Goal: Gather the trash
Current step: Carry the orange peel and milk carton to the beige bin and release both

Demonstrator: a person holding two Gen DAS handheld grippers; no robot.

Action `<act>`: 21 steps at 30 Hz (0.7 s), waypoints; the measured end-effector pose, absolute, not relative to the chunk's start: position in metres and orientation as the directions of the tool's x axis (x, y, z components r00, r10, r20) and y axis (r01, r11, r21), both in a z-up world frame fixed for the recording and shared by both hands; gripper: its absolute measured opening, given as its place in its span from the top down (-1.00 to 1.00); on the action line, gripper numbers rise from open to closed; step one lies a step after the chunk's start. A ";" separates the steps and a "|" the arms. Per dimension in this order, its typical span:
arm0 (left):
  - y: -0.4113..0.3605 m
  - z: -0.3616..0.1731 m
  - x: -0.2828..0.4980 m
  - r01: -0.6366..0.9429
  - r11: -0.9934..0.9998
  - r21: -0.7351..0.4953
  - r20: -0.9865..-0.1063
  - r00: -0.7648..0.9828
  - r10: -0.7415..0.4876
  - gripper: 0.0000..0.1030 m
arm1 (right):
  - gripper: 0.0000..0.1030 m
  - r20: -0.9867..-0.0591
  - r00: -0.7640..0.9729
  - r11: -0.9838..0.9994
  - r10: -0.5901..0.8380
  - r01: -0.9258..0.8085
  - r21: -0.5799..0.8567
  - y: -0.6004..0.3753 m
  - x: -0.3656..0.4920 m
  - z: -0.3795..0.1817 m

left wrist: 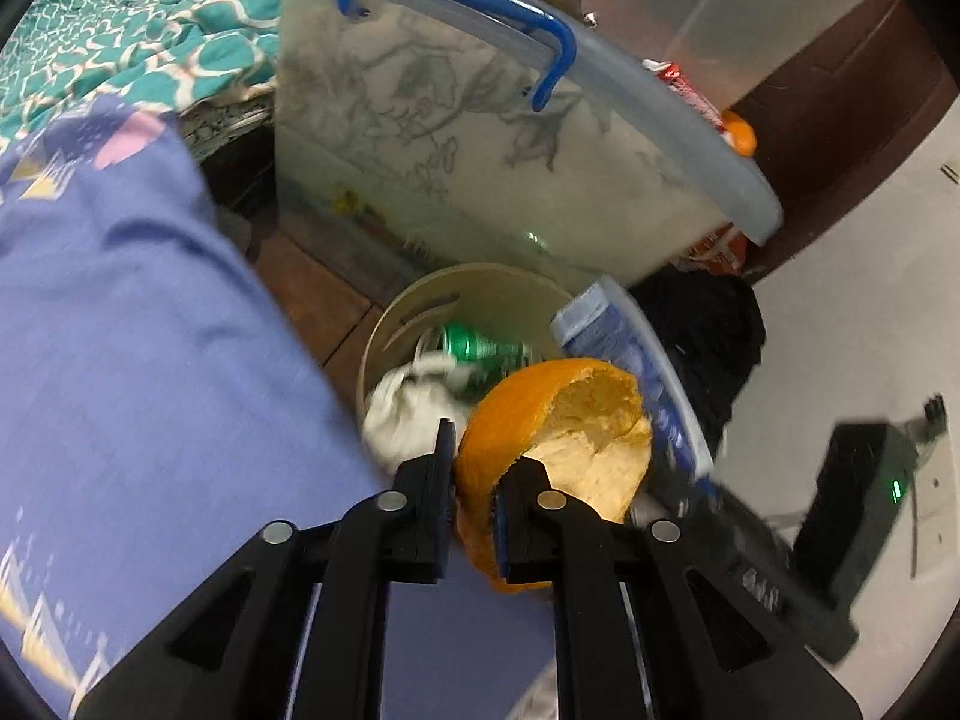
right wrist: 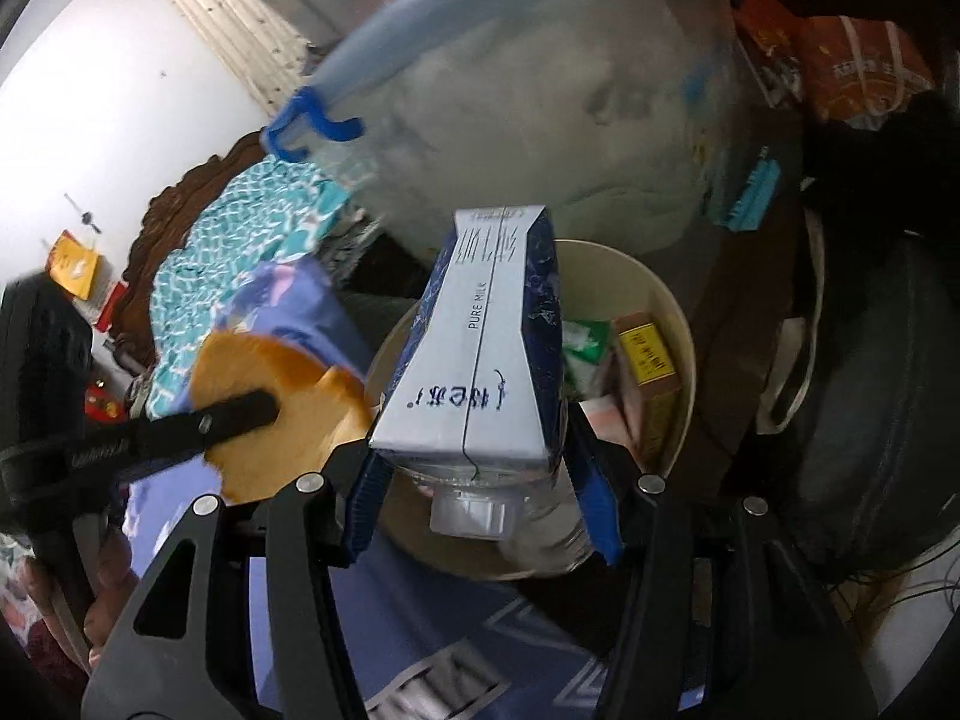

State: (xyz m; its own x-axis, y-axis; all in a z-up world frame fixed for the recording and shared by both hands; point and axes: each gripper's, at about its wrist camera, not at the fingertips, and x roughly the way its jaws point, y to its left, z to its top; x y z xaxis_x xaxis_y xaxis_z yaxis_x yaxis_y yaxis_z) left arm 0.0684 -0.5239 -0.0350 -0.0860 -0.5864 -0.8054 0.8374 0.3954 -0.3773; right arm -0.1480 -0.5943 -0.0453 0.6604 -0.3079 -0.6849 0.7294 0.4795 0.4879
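1. Storage box (left wrist: 456, 138), translucent plastic, rectangular, pale lid with blue clip handle; stands beyond both claws, behind the bin.
2. Bedcover (left wrist: 120, 312), lavender printed cloth, soft and smooth; fills the space left of the left gripper.
3. Bin (right wrist: 678, 324), round, cream plastic, open-topped; sits directly ahead of and below both claws. Inside: crumpled white tissue, a green can (left wrist: 480, 351), a yellow-labelled brown carton (right wrist: 648, 360).
4. Milk carton (right wrist: 480, 348), tall rectangular card, glossy white face with dark blue sides, printed "PURE MILK", clear plastic cap at the near end; pinched across its width by the right gripper (right wrist: 480, 480), blue pads against both sides, held over the bin's mouth.
5. Orange peel (left wrist: 564, 426), cupped half-shell, pebbled orange skin outside, pale fibrous pith inside, ragged edge; its wall lies between the fingers of the left gripper (left wrist: 477, 492), jaws narrow and closed on it, held at the bin's near rim, just beside the carton.
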 end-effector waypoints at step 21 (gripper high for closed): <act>-0.370 -0.036 0.041 0.862 0.459 -0.214 -0.800 0.115 -0.588 -0.38 | -0.53 -0.601 0.698 0.428 -0.389 0.715 0.553 -0.450 -0.187 -0.046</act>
State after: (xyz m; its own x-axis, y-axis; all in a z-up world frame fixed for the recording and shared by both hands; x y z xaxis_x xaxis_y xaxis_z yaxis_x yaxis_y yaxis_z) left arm 0.0411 -0.3704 -0.0359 0.1152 -0.5883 -0.8004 0.8621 0.4594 -0.2136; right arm -0.1872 -0.4505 -0.0462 0.6983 -0.3893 -0.6007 0.7146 0.4280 0.5533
